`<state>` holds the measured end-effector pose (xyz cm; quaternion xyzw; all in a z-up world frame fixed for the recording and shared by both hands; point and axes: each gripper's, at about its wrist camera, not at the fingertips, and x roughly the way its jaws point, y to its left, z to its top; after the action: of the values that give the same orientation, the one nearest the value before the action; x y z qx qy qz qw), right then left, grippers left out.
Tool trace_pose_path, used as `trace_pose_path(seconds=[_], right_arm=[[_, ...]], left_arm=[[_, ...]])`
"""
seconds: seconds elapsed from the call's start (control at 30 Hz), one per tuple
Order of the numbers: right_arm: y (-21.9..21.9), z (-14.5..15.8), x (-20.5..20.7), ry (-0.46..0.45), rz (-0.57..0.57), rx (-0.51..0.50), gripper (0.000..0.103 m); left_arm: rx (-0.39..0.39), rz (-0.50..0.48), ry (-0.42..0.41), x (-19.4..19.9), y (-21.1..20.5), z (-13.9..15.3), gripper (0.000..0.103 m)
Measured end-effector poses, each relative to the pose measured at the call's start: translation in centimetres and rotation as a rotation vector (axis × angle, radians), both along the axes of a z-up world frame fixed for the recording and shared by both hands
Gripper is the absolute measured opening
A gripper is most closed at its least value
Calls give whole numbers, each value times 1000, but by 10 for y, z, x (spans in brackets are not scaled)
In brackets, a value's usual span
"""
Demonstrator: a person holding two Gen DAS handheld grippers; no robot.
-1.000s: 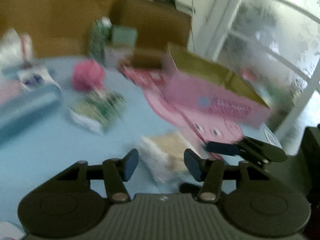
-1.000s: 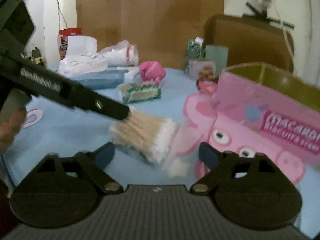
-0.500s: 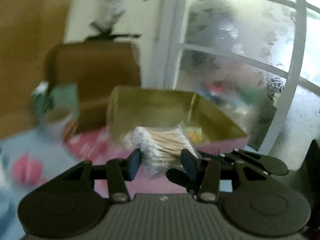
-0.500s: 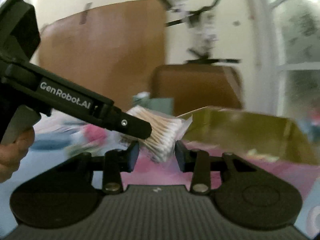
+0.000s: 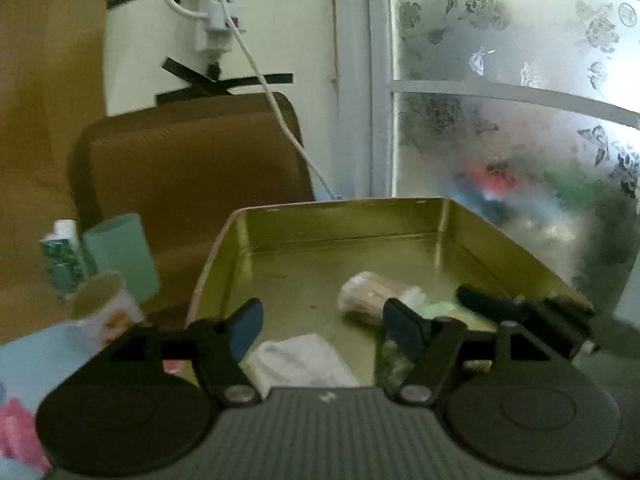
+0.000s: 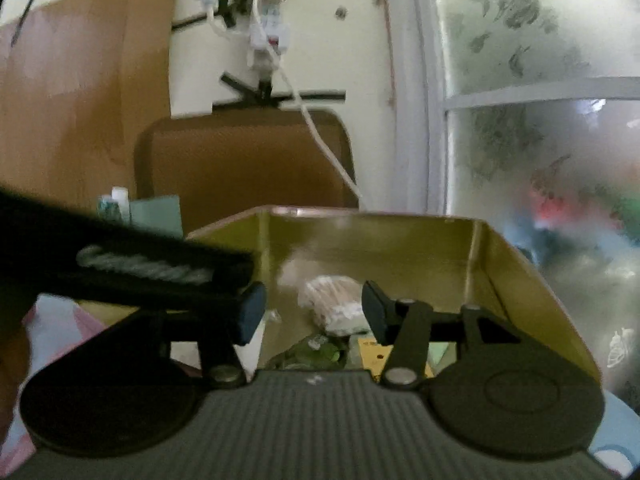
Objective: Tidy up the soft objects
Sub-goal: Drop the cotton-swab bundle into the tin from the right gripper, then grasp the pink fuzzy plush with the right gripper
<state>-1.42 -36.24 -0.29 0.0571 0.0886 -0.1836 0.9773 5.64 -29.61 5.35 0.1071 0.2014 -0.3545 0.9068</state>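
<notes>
1. My left gripper (image 5: 322,326) and right gripper (image 6: 314,312), both closed on the swab packet (image 5: 374,294) half a second ago, now stand open and empty.
2. The packet has gone from between the fingers to the floor of the tin (image 5: 516,248).

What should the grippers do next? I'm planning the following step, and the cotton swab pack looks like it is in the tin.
Probably back both grippers up and away from the tin. The cotton swab pack lies on the tin's floor, and both the left gripper and right gripper are open with nothing between their fingers, so this placement looks finished and another soft item can be fetched.
</notes>
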Motion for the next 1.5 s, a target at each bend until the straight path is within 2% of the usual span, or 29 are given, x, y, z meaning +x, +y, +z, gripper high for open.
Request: trace_pose_path(seconds=[0.17, 0.27, 0.4, 0.5, 0.63, 0.73, 0.8, 0.83, 0.9, 0.97, 1.0, 1.03, 1.1, 1.13, 1.23, 1.37, 1.5], right_arm=[[10, 0, -21, -47, 20, 49, 57], [22, 2, -28, -75, 39, 42, 56], [44, 7, -28, -89, 120, 54, 56], [64, 9, -16, -55, 209, 54, 55], [96, 13, 0, -6, 351, 67, 45], [126, 22, 19, 22, 464, 52, 45], [145, 28, 40, 48, 527, 30, 45], [153, 29, 53, 71, 551, 26, 45], [166, 29, 83, 128, 587, 44, 46], [177, 27, 111, 183, 614, 73, 53], [181, 24, 124, 220, 635, 90, 53], [185, 21, 134, 251, 657, 105, 52], [191, 14, 146, 293, 669, 127, 35], [191, 13, 147, 294, 670, 138, 35], [183, 25, 125, 206, 632, 156, 34], [170, 41, 65, 95, 602, 63, 34], [147, 28, 2, 112, 593, 38, 35]], left_arm=[[-49, -13, -4, -21, 43, 5, 68], [-82, -17, 2, -39, 77, 5, 70], [-111, 32, -5, -58, 136, -4, 70], [-108, 116, 29, -61, 180, -15, 70], [-113, 255, 103, -55, 237, -32, 67], [-140, 355, 136, -49, 269, -44, 66], [-243, 365, 181, -42, 286, -43, 64], [-267, 374, 181, -41, 291, -45, 64], [-293, 383, 201, -37, 295, -46, 64], [-318, 377, 223, -33, 298, -48, 64], [-330, 379, 228, -33, 299, -48, 64], [-343, 384, 231, -33, 301, -48, 64], [-362, 390, 234, -33, 305, -49, 64], [-366, 392, 236, -32, 306, -49, 64], [-377, 390, 234, -32, 308, -49, 64], [-382, 379, 231, -34, 308, -49, 64], [-362, 328, 243, -36, 303, -47, 64]])
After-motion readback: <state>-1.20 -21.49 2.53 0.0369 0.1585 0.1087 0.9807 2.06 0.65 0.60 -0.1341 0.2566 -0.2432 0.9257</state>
